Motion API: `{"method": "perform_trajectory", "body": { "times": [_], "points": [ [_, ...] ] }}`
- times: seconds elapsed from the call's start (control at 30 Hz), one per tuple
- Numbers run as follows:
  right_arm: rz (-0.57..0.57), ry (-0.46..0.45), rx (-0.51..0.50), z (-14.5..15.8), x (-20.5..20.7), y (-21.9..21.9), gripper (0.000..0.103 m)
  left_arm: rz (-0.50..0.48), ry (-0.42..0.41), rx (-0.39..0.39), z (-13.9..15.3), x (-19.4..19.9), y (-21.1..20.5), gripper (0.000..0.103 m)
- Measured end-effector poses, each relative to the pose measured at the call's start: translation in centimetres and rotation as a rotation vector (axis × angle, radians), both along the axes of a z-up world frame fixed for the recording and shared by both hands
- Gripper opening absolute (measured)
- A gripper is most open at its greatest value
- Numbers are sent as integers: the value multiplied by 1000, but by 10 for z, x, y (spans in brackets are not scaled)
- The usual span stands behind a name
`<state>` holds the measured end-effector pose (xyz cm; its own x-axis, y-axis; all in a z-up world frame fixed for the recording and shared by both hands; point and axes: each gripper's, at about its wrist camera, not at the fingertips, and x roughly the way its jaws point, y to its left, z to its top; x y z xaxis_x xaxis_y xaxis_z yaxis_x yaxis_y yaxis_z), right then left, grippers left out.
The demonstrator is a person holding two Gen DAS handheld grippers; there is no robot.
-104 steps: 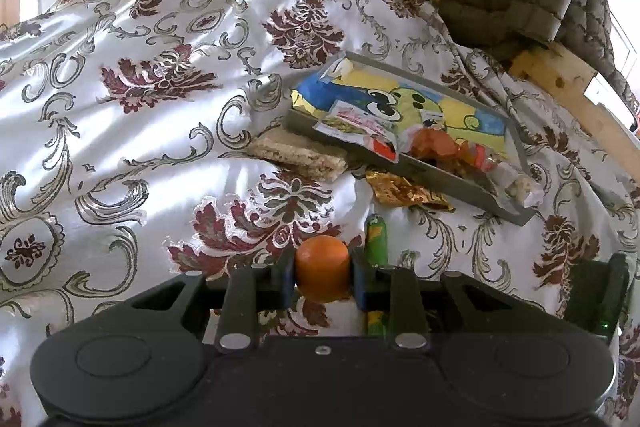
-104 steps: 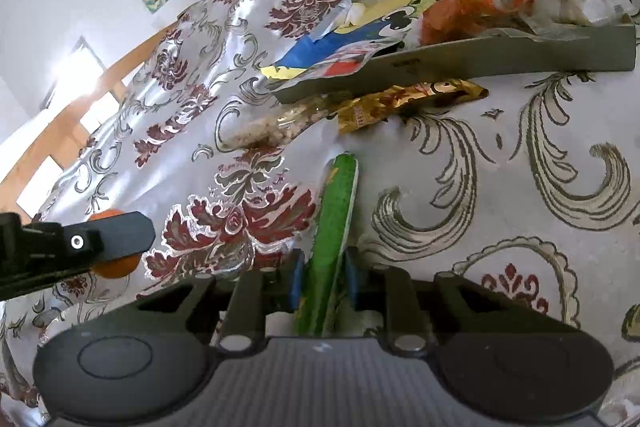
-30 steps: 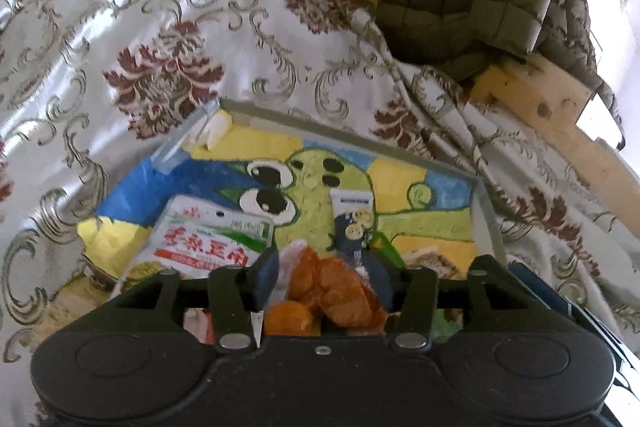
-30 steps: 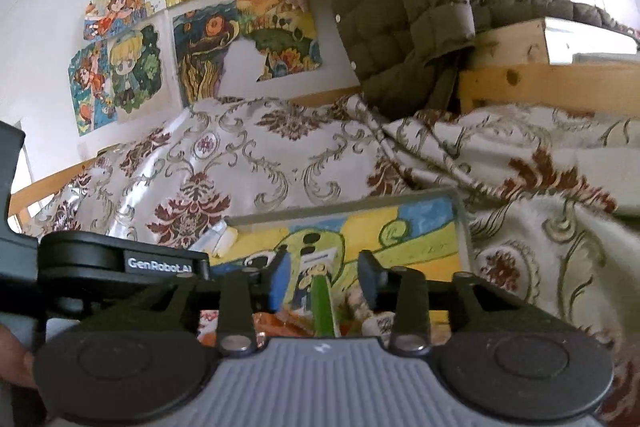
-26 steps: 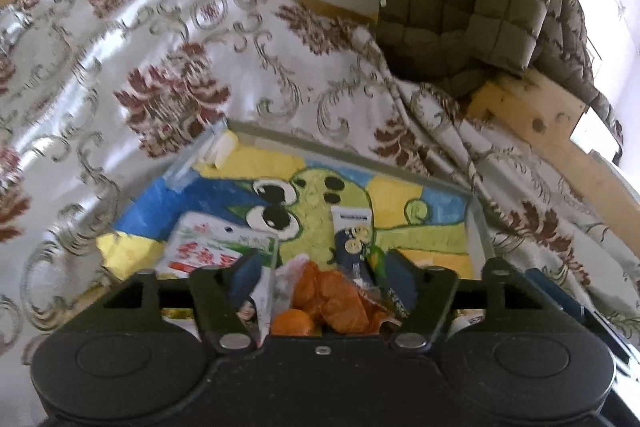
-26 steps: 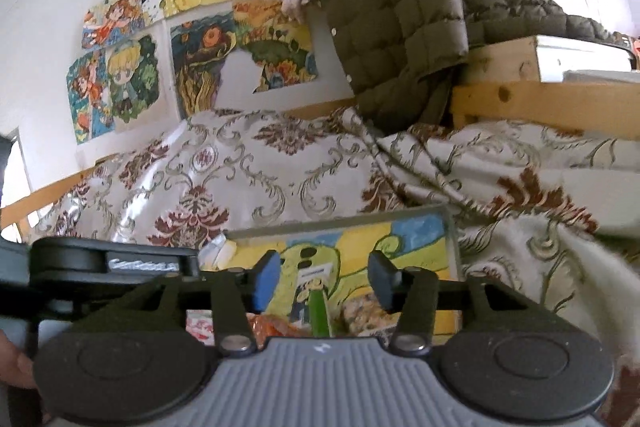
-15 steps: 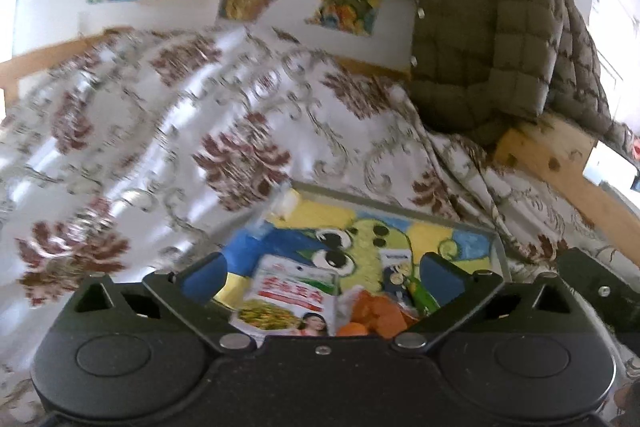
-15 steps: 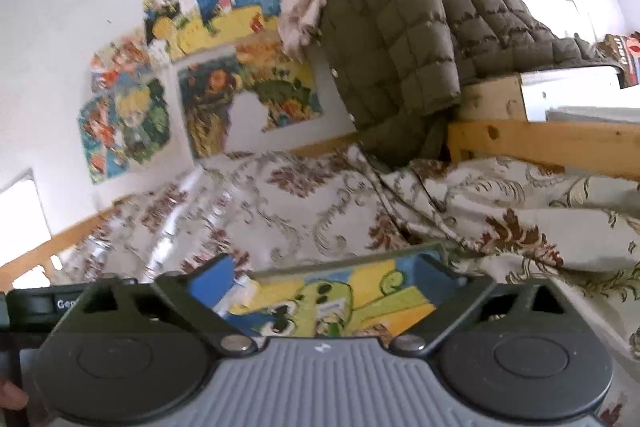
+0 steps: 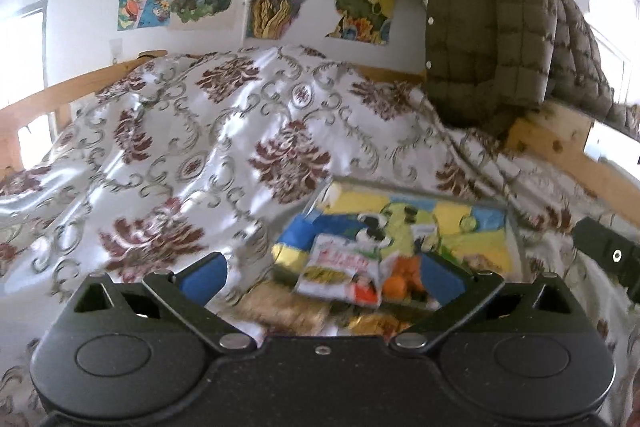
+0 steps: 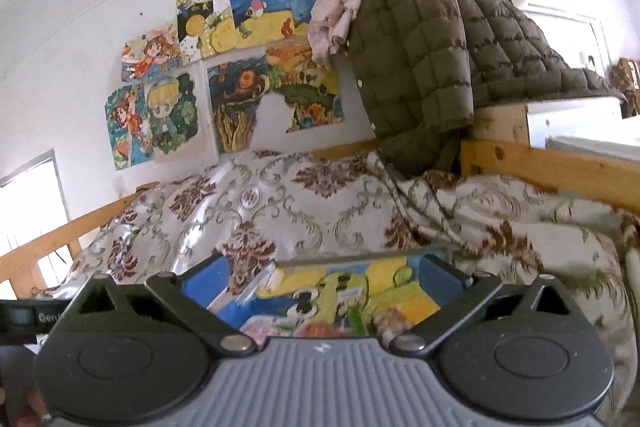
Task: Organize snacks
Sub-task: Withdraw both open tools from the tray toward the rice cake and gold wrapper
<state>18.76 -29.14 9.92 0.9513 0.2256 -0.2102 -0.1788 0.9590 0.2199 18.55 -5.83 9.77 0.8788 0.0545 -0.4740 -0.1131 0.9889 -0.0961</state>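
Observation:
A grey tray (image 9: 472,223) lined with a cartoon picture lies on the bed. In it rest a white snack packet (image 9: 344,267), orange snacks (image 9: 396,283) and, in the right wrist view, a green stick (image 10: 356,319). My left gripper (image 9: 324,277) hovers above and short of the tray, open, with nothing between its blue pads. Further back and higher, my right gripper (image 10: 324,281) is also open and empty over the tray's (image 10: 360,257) near side. Each gripper shows at the edge of the other's view.
A beige cracker packet (image 9: 280,311) and a gold wrapper (image 9: 376,323) lie on the patterned bedspread (image 9: 200,147) just outside the tray. An olive quilted jacket (image 9: 500,39) hangs over the wooden bed frame (image 9: 560,147) at the right. Posters cover the wall behind.
Both grippers opened wide, leaving the orange snack and the green stick in the tray. Both then drew back and rose, so the tray sits lower and smaller in each view.

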Motion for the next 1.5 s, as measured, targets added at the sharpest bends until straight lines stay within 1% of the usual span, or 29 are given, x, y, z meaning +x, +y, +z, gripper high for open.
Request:
{"method": "perform_trajectory", "body": {
  "times": [0.07, 0.23, 0.37, 0.5, 0.67, 0.83, 1.07, 1.27, 1.5],
  "points": [
    [0, 28, 1, -5, -9, 2, 103, 0, 10, 10, -6, -13, 2, 102],
    [8, 79, -46, -18, -25, 11, 103, 25, 43, 17, -23, -41, 5, 102],
    [22, 107, -58, -29, -39, 14, 103, 55, 41, 16, -30, -60, 11, 102],
    [20, 162, -86, -43, -47, 16, 103, 81, 64, 10, -38, -71, 16, 102],
    [7, 231, -81, -55, -50, 16, 103, 104, 79, 25, -46, -79, 22, 102],
    [11, 272, -92, -62, -47, 17, 103, 119, 102, 44, -55, -83, 27, 102],
    [35, 368, -131, -78, -35, 25, 103, 143, 133, 68, -63, -80, 32, 102],
    [55, 386, -151, -84, -33, 31, 103, 153, 147, 64, -70, -73, 35, 102],
    [70, 396, -154, -89, -29, 36, 103, 142, 163, 81, -78, -65, 34, 102]
  ]
}}
